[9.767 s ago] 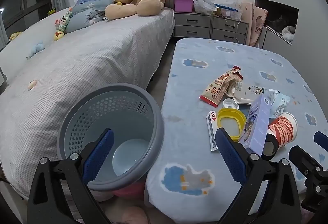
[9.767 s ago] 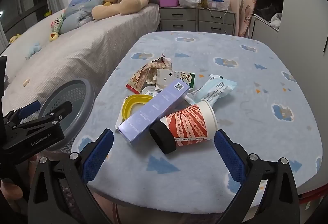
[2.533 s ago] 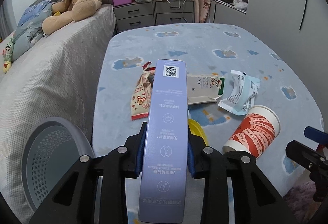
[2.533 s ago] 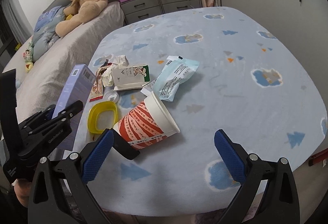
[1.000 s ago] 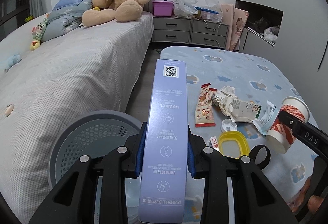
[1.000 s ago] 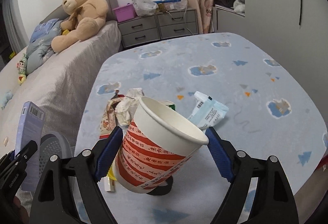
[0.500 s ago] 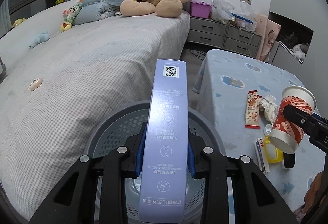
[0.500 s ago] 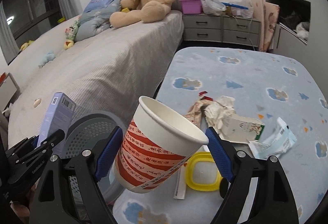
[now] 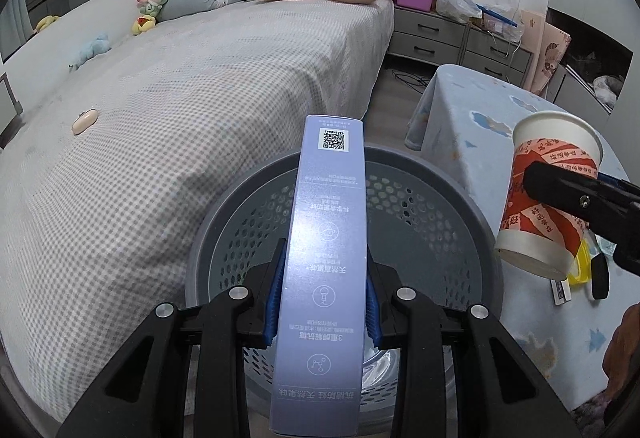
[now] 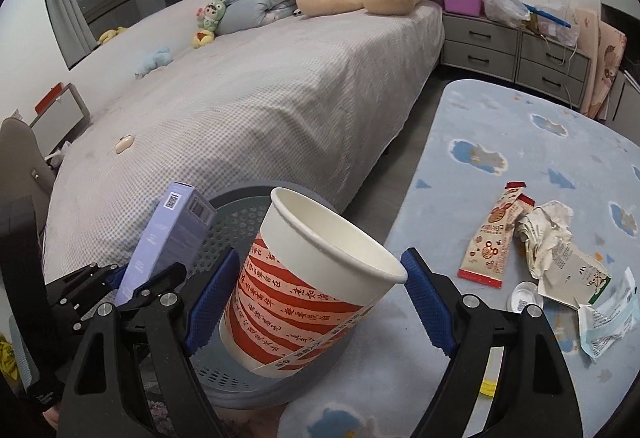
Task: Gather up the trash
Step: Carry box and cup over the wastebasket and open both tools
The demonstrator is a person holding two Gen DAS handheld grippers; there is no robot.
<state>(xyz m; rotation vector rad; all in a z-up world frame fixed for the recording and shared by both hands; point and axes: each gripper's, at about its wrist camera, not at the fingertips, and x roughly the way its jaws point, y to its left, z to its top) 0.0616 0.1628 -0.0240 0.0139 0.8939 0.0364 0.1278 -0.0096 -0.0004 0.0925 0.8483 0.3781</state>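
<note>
- Left gripper (image 9: 322, 302) was clenched on the long lilac box (image 9: 325, 250), held lengthwise right over the mouth of the grey bin (image 9: 476, 222). Not let go yet.
- Right gripper (image 10: 316, 302) was clamped on the red-striped paper cup (image 10: 312, 278), tilted, just beside the bin's rim on the table side. Also not dropped.
- Bin itself: what showed of the floor past the box looked bare, only a shiny patch; the rest was hidden.
- Judgement: two items in hand and at the bin, none confirmed inside. Early-to-mid task.
- Left beyond the bin, on the blue table (image 10: 500, 173): snack wrapper (image 10: 494, 238), crumpled paper (image 10: 546, 230), flattened carton (image 10: 576, 274), small clear lid (image 10: 524, 296), pale blue packet (image 10: 612, 314).
- Yellow lid (image 9: 582, 270) and a card lay at the table's near edge, mostly hidden behind the cup.
- So at least six more pieces to fetch after these two drop.
</note>
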